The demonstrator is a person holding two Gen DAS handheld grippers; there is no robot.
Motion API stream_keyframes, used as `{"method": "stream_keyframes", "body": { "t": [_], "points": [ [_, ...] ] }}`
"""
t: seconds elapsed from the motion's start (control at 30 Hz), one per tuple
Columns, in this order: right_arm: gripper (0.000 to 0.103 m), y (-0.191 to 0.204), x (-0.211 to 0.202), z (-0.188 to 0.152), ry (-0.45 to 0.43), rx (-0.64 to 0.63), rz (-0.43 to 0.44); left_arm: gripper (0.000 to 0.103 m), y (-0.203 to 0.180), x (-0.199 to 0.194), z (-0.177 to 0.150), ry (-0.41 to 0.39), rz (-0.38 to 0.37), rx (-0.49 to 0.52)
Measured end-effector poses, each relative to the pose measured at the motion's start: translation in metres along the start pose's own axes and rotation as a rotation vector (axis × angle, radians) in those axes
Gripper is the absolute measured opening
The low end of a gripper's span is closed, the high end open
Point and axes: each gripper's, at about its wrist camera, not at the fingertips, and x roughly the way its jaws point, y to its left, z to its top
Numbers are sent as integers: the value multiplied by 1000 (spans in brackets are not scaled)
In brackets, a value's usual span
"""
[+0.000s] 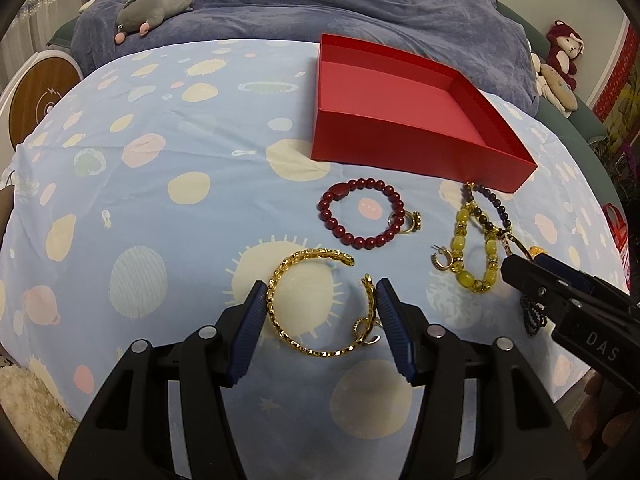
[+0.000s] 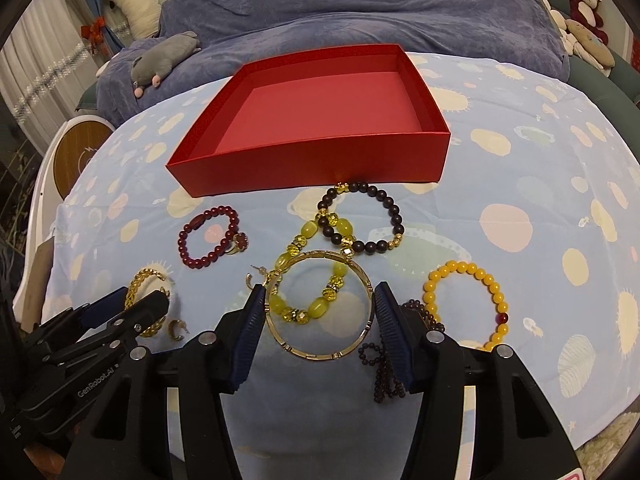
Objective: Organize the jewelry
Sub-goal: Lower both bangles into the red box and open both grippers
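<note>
A gold chain cuff bracelet (image 1: 316,304) lies on the blue spotted cloth between the open fingers of my left gripper (image 1: 322,290); it also shows in the right wrist view (image 2: 146,304). My right gripper (image 2: 318,294) is open around a thin gold bangle (image 2: 320,308) that overlaps a yellow-green bead bracelet (image 2: 308,280). A dark red bead bracelet (image 1: 362,212) with a ring lies behind. A dark brown bead bracelet (image 2: 360,216), a yellow bead bracelet (image 2: 468,304) and a garnet strand (image 2: 384,364) lie nearby. The empty red box (image 2: 312,152) stands behind them.
A gold hoop earring (image 1: 442,260) lies by the yellow-green beads, another (image 2: 176,330) near the left gripper. A blue blanket (image 2: 360,12) with a grey plush toy (image 2: 168,60) lies behind the table. Plush toys (image 2: 580,4) sit at far right. A round wooden-topped stand (image 1: 38,96) is left.
</note>
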Motion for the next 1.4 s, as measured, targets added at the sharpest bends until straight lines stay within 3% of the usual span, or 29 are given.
{"method": "stream_keyframes", "body": {
  "t": [0.27, 0.47, 0.7, 0.87, 1.17, 1.4],
  "points": [
    [53, -1, -39, 23, -75, -12, 29, 53, -12, -26, 25, -42, -35, 19],
    [53, -14, -44, 86, -152, -41, 34, 53, -32, -29, 96, -118, -63, 70],
    [53, -38, 2, 176, -164, -28, 30, 53, -58, 22, 184, -165, -59, 141],
    [53, -43, 52, 214, -126, -53, 3, 53, -65, 76, 224, -121, -53, 135],
    [53, -46, 116, 239, -51, -81, -21, 53, -72, 138, 252, -58, -27, 176],
    [55, -47, 133, 245, -44, -96, -55, 54, -67, 162, 257, -4, -22, 164]
  ]
}}
